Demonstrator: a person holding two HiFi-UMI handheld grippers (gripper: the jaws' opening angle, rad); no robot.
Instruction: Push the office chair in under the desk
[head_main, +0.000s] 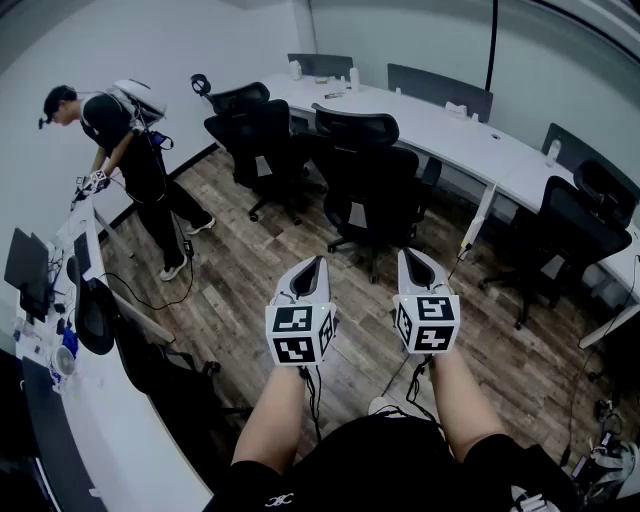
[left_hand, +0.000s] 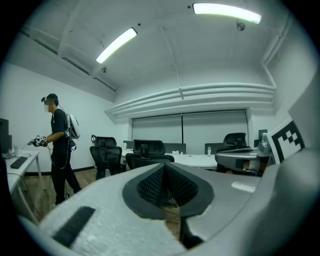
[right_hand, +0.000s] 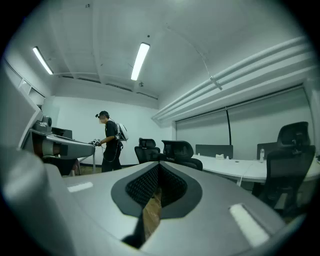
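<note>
A black mesh office chair (head_main: 368, 175) stands on the wood floor, pulled out from the long white curved desk (head_main: 455, 135), with its back toward me. It also shows in the left gripper view as the chair (left_hand: 149, 152) and in the right gripper view as the chair (right_hand: 181, 152). My left gripper (head_main: 313, 264) and right gripper (head_main: 410, 256) are held side by side in front of me, both shut and empty, a short way short of the chair's back. Neither touches it.
Another black chair (head_main: 250, 125) stands to the left of the first, and two more (head_main: 570, 235) sit at the desk's right end. A person (head_main: 135, 160) with a backpack works at a second desk (head_main: 95, 400) along the left wall. Cables trail over the floor.
</note>
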